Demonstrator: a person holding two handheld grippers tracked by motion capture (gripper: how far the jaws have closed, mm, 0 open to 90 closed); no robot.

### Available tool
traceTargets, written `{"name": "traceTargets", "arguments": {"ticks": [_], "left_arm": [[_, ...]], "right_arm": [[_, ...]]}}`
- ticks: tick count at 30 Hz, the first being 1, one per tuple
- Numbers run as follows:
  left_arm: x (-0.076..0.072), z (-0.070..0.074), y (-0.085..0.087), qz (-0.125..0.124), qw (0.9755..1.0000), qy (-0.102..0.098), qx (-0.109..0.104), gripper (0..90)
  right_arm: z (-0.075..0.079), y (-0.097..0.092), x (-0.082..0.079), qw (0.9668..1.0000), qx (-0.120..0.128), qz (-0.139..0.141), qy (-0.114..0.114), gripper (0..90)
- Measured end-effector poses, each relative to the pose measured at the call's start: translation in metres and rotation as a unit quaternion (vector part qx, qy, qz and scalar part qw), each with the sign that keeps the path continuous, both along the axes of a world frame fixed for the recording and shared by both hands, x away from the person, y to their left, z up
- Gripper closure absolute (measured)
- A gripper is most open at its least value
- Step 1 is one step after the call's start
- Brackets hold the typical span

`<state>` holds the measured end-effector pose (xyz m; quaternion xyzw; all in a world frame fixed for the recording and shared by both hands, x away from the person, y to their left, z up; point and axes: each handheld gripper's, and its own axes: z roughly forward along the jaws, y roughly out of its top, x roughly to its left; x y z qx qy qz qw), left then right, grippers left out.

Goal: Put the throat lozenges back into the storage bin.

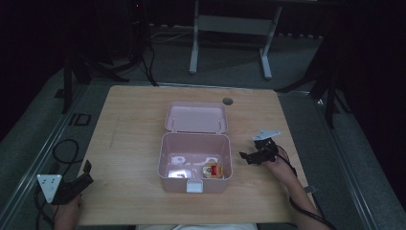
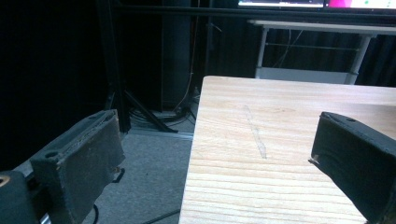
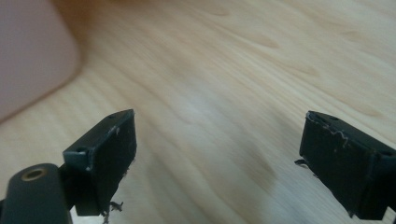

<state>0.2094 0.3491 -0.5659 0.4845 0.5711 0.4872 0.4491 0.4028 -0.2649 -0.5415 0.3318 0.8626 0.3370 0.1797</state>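
A pink box [image 1: 167, 163] stands open at the middle of the wooden table [image 1: 129, 124], its lid [image 1: 196, 117] folded back behind it. Inside, at the front right, lies a small red and yellow object [image 1: 213, 170]. My right gripper [image 1: 246, 157] hovers just right of the box, jaws open and empty, pointing toward its wall; the right gripper view has the pink box [image 3: 28, 51] at its upper left and open jaws [image 3: 217, 154] over bare wood. My left gripper [image 1: 87, 171] rests open at the table's front left corner, jaws [image 2: 215, 158] straddling the table's left edge.
A round grommet [image 1: 227, 101] sits in the table behind the lid. A cable loop [image 1: 67, 151] lies on the floor left of the table. Another desk's white legs [image 1: 194, 43] stand beyond the far edge. Dark stands flank both sides.
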Motion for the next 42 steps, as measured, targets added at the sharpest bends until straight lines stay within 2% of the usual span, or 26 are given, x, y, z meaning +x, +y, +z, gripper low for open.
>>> {"name": "traceTargets", "arguments": {"ticks": [3, 5, 7, 10, 11, 13, 20, 24, 26, 29, 30, 31, 32, 33, 35, 39, 42], "left_arm": [[0.000, 0.000, 0.000, 0.000, 1.0000, 0.000, 0.000, 2.5], [0.000, 0.000, 0.000, 0.000, 1.0000, 0.000, 0.000, 2.5], [0.000, 0.000, 0.000, 0.000, 1.0000, 0.001, 0.000, 2.5], [0.000, 0.000, 0.000, 0.000, 1.0000, 0.000, 0.000, 2.5], [0.000, 0.000, 0.000, 0.000, 1.0000, -0.001, 0.001, 2.5], [0.000, 0.000, 0.000, 0.000, 1.0000, 0.000, 0.001, 2.5], [0.000, 0.000, 0.000, 0.001, 1.0000, 0.000, 0.001, 2.5], [0.000, 0.000, 0.000, 0.000, 1.0000, 0.000, 0.000, 2.5], [0.000, 0.000, 0.000, 0.000, 1.0000, -0.001, 0.002, 2.5], [0.000, 0.000, 0.000, 0.001, 1.0000, -0.002, 0.002, 2.5], [0.000, 0.000, 0.000, 0.001, 1.0000, -0.002, 0.002, 2.5], [0.000, 0.000, 0.000, 0.001, 1.0000, -0.002, -0.001, 2.5], [0.000, 0.000, 0.000, 0.001, 1.0000, -0.002, -0.001, 2.5], [-0.001, 0.000, 0.000, 0.001, 1.0000, -0.002, -0.003, 2.5], [-0.001, 0.000, 0.000, 0.001, 1.0000, -0.003, -0.003, 2.5], [-0.001, 0.000, 0.000, 0.001, 1.0000, -0.002, -0.002, 2.5], [0.000, 0.000, 0.000, 0.001, 1.0000, -0.002, -0.002, 2.5]], "right_arm": [[-0.003, -0.006, -0.003, 0.9996, 0.009, -0.020, -0.016, 10.8], [-0.003, -0.011, -0.005, 0.9992, 0.019, -0.031, -0.017, 10.8], [-0.004, -0.017, -0.008, 0.9982, 0.021, -0.048, -0.030, 10.8], [-0.004, -0.024, -0.010, 0.9973, 0.022, -0.062, -0.034, 10.8], [-0.004, -0.032, -0.013, 0.9957, 0.022, -0.082, -0.037, 10.8], [-0.004, -0.037, -0.016, 0.9938, 0.020, -0.099, -0.047, 10.8], [-0.003, -0.054, -0.024, 0.9908, 0.018, -0.125, -0.049, 10.8], [-0.001, -0.070, -0.029, 0.9883, 0.043, -0.140, -0.043, 10.8], [-0.001, -0.075, -0.030, 0.9869, 0.055, -0.145, -0.044, 10.8], [-0.005, -0.083, -0.032, 0.9821, 0.073, -0.164, -0.058, 10.8], [-0.005, -0.083, -0.032, 0.9821, 0.073, -0.164, -0.058, 10.8], [-0.004, -0.087, -0.033, 0.9781, 0.087, -0.176, -0.069, 10.8], [-0.004, -0.087, -0.033, 0.9781, 0.087, -0.176, -0.069, 10.8], [-0.001, -0.090, -0.034, 0.9756, 0.106, -0.177, -0.075, 10.8], [-0.001, -0.094, -0.035, 0.9739, 0.117, -0.180, -0.074, 10.8], [-0.003, -0.100, -0.033, 0.9731, 0.115, -0.189, -0.063, 10.8], [-0.002, -0.104, -0.034, 0.9716, 0.101, -0.204, -0.064, 10.8]]}}
